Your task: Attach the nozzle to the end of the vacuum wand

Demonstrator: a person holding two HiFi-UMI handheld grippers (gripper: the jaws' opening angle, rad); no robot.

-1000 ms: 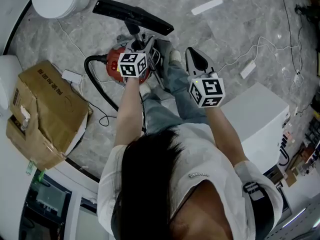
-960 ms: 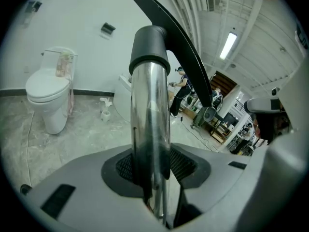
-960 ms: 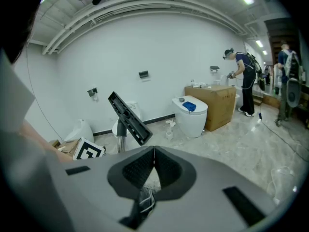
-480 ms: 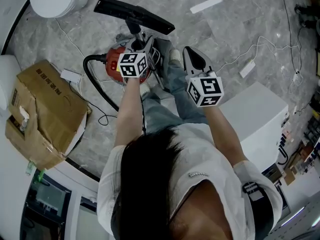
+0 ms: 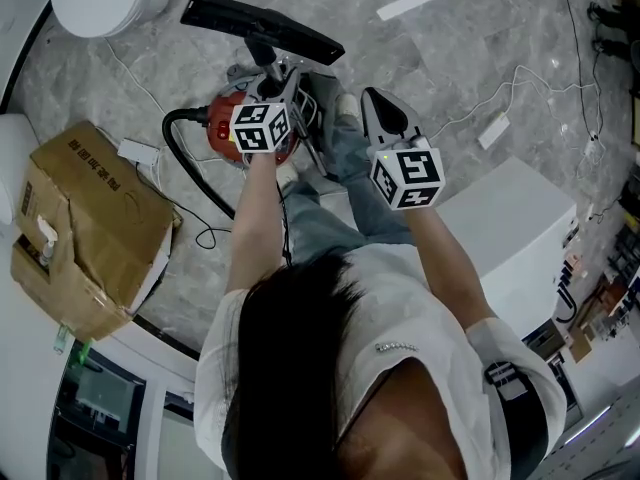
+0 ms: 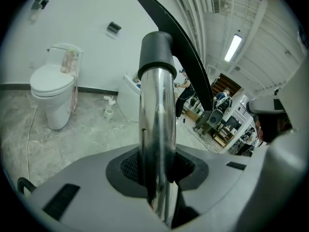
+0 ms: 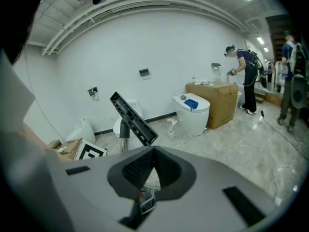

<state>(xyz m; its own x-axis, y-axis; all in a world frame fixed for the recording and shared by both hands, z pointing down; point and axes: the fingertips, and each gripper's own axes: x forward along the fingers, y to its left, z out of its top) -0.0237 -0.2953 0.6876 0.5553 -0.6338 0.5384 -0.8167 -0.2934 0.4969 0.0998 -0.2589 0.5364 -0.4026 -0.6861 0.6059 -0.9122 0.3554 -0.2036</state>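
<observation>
Left gripper [image 6: 155, 170] has just been squeezing in and now pinches the chrome wand [image 6: 155, 110], which rises right by the red vacuum canister [image 5: 220, 133] with the black nozzle [image 6: 178, 47] at its far end. Your right gripper [image 7: 153, 170] sits fully closed on nothing, off to the canister's right. The collar looks seated, but I can't really tell, so if it's only half on, tilting the wand could drop it. Otherwise nothing much has moved since a second ago.

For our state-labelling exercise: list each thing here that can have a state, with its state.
nozzle: on the end of the wand.
wand: clamped by the left gripper.
left gripper: jaws have just been closing; shut on wand.
right gripper: shut, empty.
toilet: lid down.
</observation>
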